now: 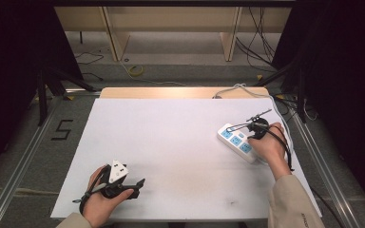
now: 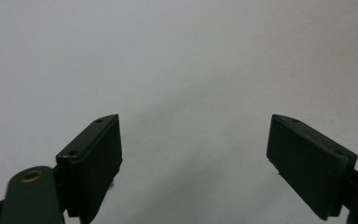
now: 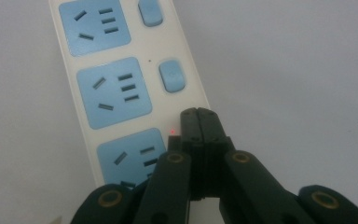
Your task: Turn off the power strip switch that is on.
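Black right gripper (image 3: 200,114) jaws together | glossy white power strip (image 3: 121,70); perhaps touching

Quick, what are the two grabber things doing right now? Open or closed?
Left gripper: open, holding nothing, above the bare white table.
Right gripper: closed, holding nothing, tips on the power strip.

I have wide free room across the middle of the white table (image 1: 171,142): nothing lies between my left gripper (image 1: 140,182) at the near left edge and the power strip (image 1: 237,141) on the right. That strip blocks the right side, my right gripper (image 3: 200,112) pressed shut against its top. Its white cord (image 1: 240,89) loops off the far right corner, possibly crowding that edge; it is hard to judge there.
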Motion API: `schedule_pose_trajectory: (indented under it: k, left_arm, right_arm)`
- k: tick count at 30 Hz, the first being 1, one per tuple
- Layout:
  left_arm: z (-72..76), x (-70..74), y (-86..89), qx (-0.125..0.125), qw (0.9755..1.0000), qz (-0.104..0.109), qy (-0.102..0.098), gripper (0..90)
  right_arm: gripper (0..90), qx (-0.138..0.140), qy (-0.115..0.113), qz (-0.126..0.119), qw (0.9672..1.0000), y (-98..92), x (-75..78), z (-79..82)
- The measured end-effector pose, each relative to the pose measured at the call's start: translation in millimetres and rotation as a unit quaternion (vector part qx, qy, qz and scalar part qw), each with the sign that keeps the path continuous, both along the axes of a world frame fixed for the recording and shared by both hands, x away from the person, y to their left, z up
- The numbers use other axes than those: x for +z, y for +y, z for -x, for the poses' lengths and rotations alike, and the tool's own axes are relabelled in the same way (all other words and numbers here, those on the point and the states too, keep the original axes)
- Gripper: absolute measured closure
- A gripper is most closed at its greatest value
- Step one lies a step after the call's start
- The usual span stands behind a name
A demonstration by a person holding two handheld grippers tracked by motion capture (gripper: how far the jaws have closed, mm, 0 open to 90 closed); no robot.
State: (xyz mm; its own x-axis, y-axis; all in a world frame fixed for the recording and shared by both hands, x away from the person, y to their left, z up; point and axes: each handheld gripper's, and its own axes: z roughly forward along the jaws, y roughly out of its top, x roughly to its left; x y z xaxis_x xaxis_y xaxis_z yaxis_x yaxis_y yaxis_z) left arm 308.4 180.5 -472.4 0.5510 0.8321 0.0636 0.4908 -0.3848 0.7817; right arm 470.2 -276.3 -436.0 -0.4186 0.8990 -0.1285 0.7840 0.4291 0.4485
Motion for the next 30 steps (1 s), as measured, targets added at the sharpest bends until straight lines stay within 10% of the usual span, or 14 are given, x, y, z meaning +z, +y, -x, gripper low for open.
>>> schedule_pose_trajectory:
  k: [30]
  left_arm:
    - [-0.8, -0.6, 0.2, 0.000, 1.0000, 0.000, 0.002, 17.7]
  right_arm:
    - [90.0, -0.002, -0.031, -0.016, 0.9994, -0.2, 5.4, 8.8]
